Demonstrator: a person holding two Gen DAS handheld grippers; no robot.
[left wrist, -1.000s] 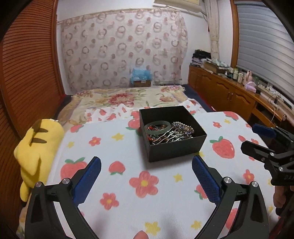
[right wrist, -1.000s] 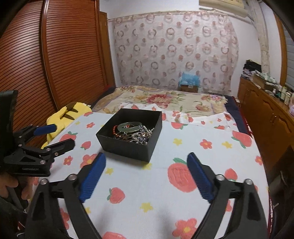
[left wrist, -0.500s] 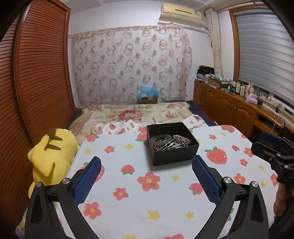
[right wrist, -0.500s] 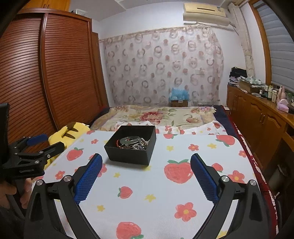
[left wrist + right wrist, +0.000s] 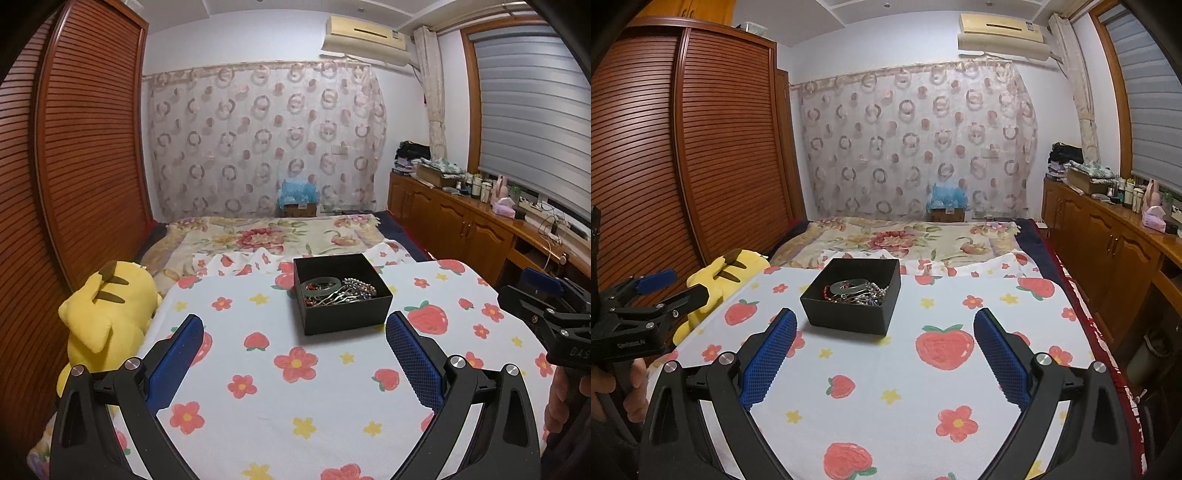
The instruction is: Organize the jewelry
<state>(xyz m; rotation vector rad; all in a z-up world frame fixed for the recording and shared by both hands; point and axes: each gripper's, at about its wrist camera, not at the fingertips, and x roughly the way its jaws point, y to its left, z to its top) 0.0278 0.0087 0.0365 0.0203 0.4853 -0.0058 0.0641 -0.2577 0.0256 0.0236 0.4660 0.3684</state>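
A black open box (image 5: 343, 314) stands on the strawberry-print cloth (image 5: 277, 398); it also shows in the right wrist view (image 5: 849, 317). Inside lie a grey-green bangle (image 5: 320, 285), red beads and silver pearl pieces (image 5: 351, 291), seen as a jewelry pile (image 5: 855, 291) from the right. My left gripper (image 5: 294, 328) is open and empty, well short of the box. My right gripper (image 5: 884, 325) is open and empty, also short of the box. Each gripper shows at the edge of the other's view, the right (image 5: 543, 310) and the left (image 5: 646, 295).
A yellow plush toy (image 5: 107, 306) lies at the cloth's left edge. A floral bedspread (image 5: 273, 232) lies beyond the box. Brown slatted wardrobe doors (image 5: 81, 166) stand left, and a wooden cabinet (image 5: 461, 225) with clutter runs along the right.
Both grippers have drawn back and up from the box, so it looks smaller and farther. Both stay open and empty.
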